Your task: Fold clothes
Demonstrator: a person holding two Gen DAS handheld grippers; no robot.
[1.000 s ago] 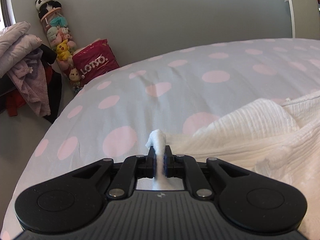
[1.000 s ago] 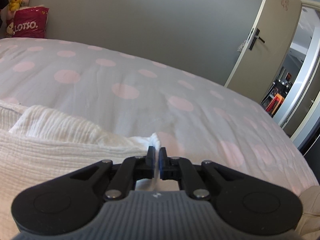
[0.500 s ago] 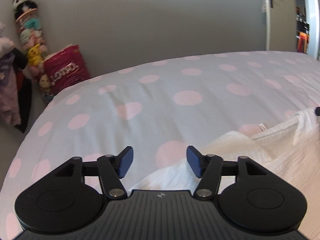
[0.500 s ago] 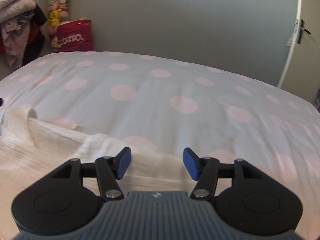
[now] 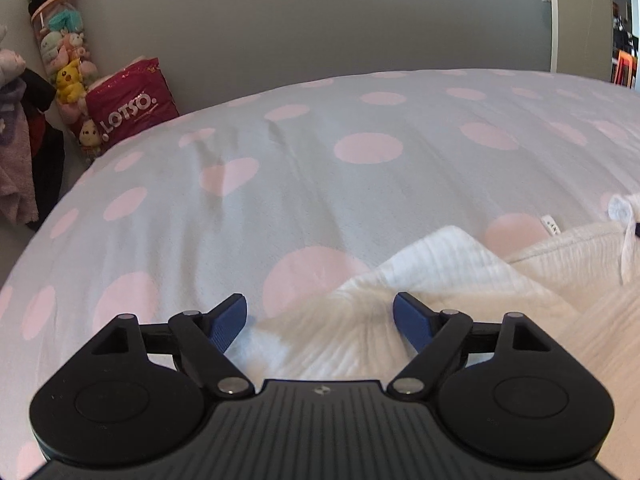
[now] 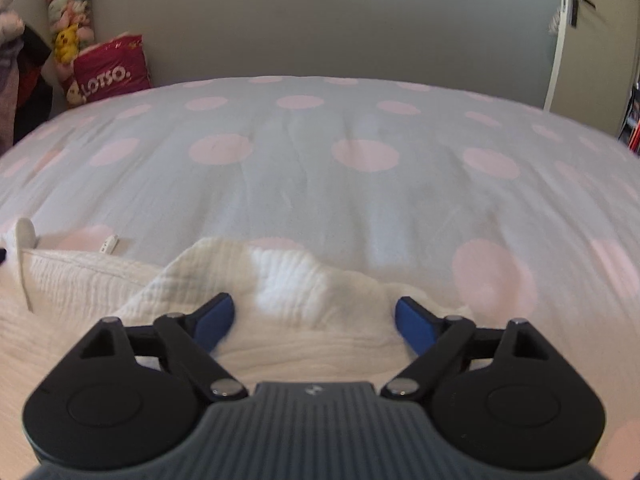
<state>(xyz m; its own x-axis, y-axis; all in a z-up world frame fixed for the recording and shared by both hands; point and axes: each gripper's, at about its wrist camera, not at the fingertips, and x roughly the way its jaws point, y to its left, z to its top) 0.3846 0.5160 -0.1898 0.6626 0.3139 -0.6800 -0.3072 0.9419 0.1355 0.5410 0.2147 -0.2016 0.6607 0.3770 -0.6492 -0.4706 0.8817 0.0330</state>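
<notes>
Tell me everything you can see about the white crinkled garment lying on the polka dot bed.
The white crinkled cotton-looking garment lies on the grey bedspread with pink dots, its near part out of frame. The fabric is finely ribbed and puckered. A folded flap peaks ahead of each gripper, over a flatter cream layer. A small white label and a thin drawstring show at its far edge. The left gripper and right gripper are over it with jaws wide apart, gripping nothing; whether the fingers touch it is unclear.

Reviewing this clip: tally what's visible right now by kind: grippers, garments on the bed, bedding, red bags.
Grippers: 2, left gripper and right gripper, both open.
Garments on the bed: 1, white garment.
Bedding: 1, polka-dot bedspread.
Red bags: 1, red LOTSO bag.
Total: 5
</notes>
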